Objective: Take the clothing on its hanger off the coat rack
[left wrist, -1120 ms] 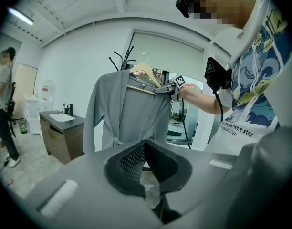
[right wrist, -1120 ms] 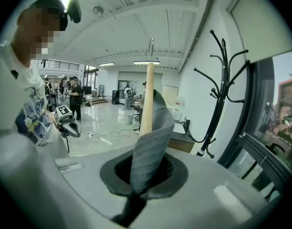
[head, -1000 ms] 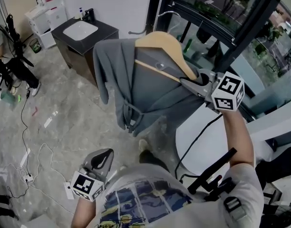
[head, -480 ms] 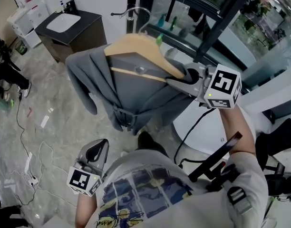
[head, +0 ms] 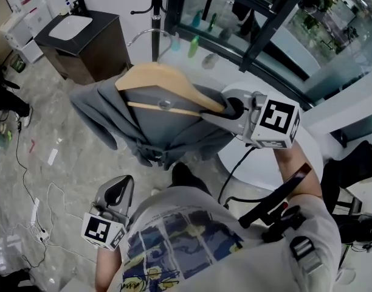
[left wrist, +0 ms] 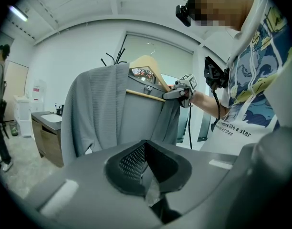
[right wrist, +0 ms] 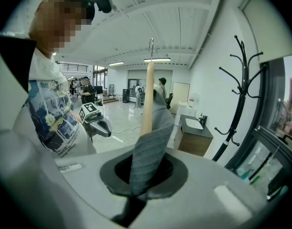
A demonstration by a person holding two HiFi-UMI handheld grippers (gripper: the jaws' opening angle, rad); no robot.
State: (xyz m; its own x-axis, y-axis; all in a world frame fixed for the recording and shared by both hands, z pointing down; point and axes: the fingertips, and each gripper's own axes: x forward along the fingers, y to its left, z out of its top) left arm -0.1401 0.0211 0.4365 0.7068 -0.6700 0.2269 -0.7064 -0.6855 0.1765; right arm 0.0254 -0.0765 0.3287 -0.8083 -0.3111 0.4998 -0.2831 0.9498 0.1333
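My right claw [head: 221,109] is clamped shut on one end of the wooden hanger [head: 165,81], pinching the grey top [head: 168,129] that is draped over it. In the right gripper view, a fold of the ribbed grey cloth [right wrist: 148,151] runs straight down into the right claw [right wrist: 142,178] and the pale wood of the hanger [right wrist: 147,94] rises above it, so fabric and hanger shoulder sit together in the pinch.

The hanger is off the coat rack [head: 154,8]. Its metal hook [head: 146,36] hangs in open air, clear of the black pole and its arms. The rack stands apart by the glass wall [right wrist: 239,80]. I hold the hanger out in front of my chest, roughly level, and the top hangs below it with its sleeves drooping toward the floor. The left gripper view shows the garment [left wrist: 103,109] from the side, with the hanger [left wrist: 146,65] poking out at the collar and my right hand out beside it.

My left claw [head: 118,192] hangs low at my left side, well apart from the clothing. Its jaws are pressed together with nothing between them [left wrist: 146,168].

A dark cabinet with a white sink [head: 82,38] stands against the wall behind the top, and a round white table [head: 237,160] lies under my right arm.
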